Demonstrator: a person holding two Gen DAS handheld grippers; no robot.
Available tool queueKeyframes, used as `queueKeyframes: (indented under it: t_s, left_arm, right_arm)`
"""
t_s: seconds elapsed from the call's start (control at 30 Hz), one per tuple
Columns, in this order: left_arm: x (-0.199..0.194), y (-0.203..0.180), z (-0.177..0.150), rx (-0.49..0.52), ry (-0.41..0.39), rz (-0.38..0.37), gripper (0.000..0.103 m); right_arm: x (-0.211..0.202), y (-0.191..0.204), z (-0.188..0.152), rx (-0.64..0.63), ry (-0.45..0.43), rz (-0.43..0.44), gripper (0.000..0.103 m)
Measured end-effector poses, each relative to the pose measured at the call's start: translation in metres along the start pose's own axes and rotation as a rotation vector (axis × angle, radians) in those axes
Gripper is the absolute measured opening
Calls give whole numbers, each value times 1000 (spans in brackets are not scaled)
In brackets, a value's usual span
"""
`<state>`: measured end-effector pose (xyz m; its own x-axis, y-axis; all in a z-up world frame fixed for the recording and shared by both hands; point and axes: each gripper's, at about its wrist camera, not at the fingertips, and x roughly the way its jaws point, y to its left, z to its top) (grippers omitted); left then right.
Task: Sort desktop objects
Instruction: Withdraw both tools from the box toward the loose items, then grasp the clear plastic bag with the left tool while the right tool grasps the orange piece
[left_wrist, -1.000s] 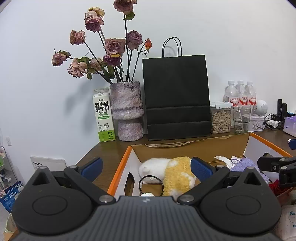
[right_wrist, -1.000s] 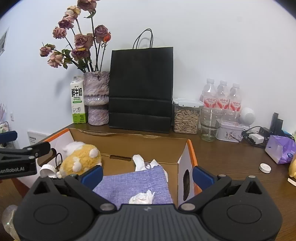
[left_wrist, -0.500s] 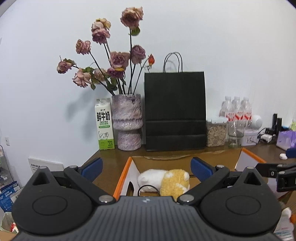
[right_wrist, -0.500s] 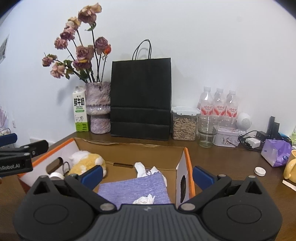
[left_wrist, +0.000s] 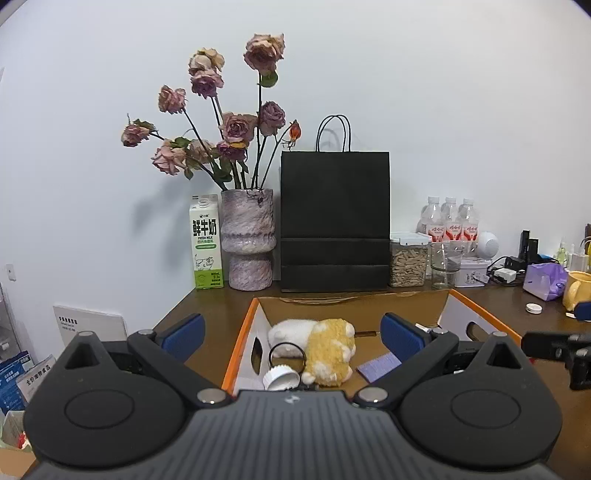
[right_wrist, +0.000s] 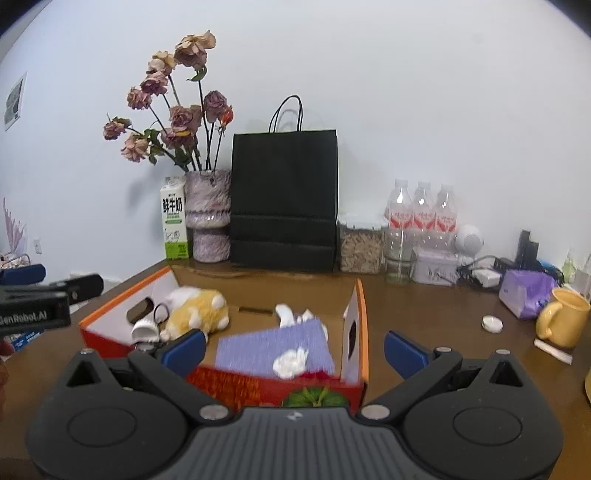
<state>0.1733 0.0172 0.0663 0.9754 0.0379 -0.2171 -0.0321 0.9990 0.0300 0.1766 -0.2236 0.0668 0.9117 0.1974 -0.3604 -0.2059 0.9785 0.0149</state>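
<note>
An orange-edged cardboard box (right_wrist: 360, 306) sits on the brown desk. It holds a yellow and white plush toy (right_wrist: 197, 314), a white cap (right_wrist: 146, 330), a purple cloth (right_wrist: 273, 347) and crumpled white tissue (right_wrist: 290, 363). The plush (left_wrist: 325, 350) and cap (left_wrist: 280, 376) also show in the left wrist view. My left gripper (left_wrist: 291, 332) is open and empty, held back from the box's left end. My right gripper (right_wrist: 293, 349) is open and empty, above the box's near wall.
At the back stand a milk carton (left_wrist: 205, 242), a vase of dried roses (left_wrist: 249, 240), a black paper bag (left_wrist: 334, 221), a snack jar (left_wrist: 408, 260) and water bottles (left_wrist: 448, 221). A yellow mug (right_wrist: 563, 323), a purple pack (right_wrist: 526, 293) and a small white lid (right_wrist: 492, 324) lie at the right.
Both grippers have pulled back and up from the box, so more of the desk and box shows. Both stay open and empty.
</note>
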Motion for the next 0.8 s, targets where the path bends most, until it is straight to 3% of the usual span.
queueKeyframes:
  t_s: [0.43, 0.8]
  left_arm:
    - [-49, -2, -29, -13, 47, -10, 103]
    - [-65, -1, -55, -29, 127, -14, 103]
  right_arm:
    - [-29, 0, -55, 64, 97, 13, 103]
    - [-45, 7, -73, 44, 120, 3, 103]
